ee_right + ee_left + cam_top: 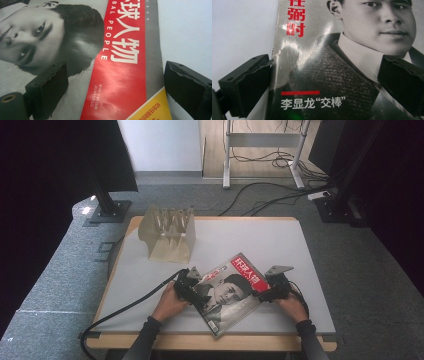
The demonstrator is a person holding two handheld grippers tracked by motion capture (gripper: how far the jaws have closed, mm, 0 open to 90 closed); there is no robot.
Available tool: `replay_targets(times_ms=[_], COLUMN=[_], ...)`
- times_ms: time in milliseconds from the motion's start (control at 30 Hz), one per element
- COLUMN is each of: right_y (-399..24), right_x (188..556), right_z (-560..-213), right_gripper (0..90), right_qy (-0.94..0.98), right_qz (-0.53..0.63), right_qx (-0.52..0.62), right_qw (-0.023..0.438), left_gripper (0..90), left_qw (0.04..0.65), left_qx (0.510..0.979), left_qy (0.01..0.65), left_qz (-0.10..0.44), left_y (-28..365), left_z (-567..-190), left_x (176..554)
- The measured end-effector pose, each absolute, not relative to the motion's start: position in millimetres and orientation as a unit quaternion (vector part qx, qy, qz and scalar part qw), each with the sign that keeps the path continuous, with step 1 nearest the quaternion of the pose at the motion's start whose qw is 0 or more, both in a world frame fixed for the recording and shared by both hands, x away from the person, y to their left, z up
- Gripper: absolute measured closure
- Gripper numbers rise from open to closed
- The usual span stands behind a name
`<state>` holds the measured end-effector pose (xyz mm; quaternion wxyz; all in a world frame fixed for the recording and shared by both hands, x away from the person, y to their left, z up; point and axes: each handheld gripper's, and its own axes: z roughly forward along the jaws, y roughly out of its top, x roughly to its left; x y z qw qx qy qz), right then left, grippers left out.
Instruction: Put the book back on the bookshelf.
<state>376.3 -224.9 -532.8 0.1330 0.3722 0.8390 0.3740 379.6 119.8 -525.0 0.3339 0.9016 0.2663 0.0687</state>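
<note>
Framing: two handheld grippers straddle a magazine lying askew at the near edge of a grey-topped table.
Step in hand: by the look of it, the approach to a two-handed pickup, each gripper set over one side edge.
Left gripper: spread wide, one jaw on the mat just off the cover's edge, the other over the printed portrait; nothing gripped.
Right gripper: likewise released, jaws wide across the red title band and the bare mat.
Next move: probably needs a jaw slipped under each edge before closing.
Backdrop: a slotted file rack stands well apart, at the far left.
</note>
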Motion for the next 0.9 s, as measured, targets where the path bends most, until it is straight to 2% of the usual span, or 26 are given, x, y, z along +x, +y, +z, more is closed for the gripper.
replay_targets(times_ms=[267, 467, 533, 667, 833, 900], right_y=[-232.2, -250.3, -253.5, -254.7, -250.4, -251.3], right_x=[361.4, 341.1, 336.5, 331.3, 330.7, 332.0], right_z=[-527.0, -523.6, -524.2, -527.5, -530.2, -531.4], right_gripper=[5.3, 5.0, 5.1, 5.1, 2.5, 1.1], right_qy=[0.847, 0.838, 0.839, 0.844, 0.847, 0.847], right_qz=[0.361, 0.36, 0.357, 0.348, 0.342, 0.343], right_qx=[0.365, 0.38, 0.381, 0.377, 0.374, 0.374], right_qw=[0.138, 0.152, 0.154, 0.156, 0.162, 0.161], left_gripper=[0.0, 0.0, 0.0, 0.0, 0.0, 0.0], left_qw=[0.33, 0.324, 0.312, 0.289, 0.268, 0.275], left_qx=[0.902, 0.911, 0.917, 0.921, 0.912, 0.908], left_qy=[0.269, 0.249, 0.24, 0.244, 0.285, 0.296], left_qz=[0.07, 0.06, 0.06, 0.098, 0.122, 0.113], left_y=[119.9, 125.0, 129.3, 144.1, 164.2, 169.7], left_z=[-524.5, -522.7, -520.1, -512.0, -508.4, -509.7], left_x=[363.0, 357.3, 360.1, 373.1, 399.6, 407.5])
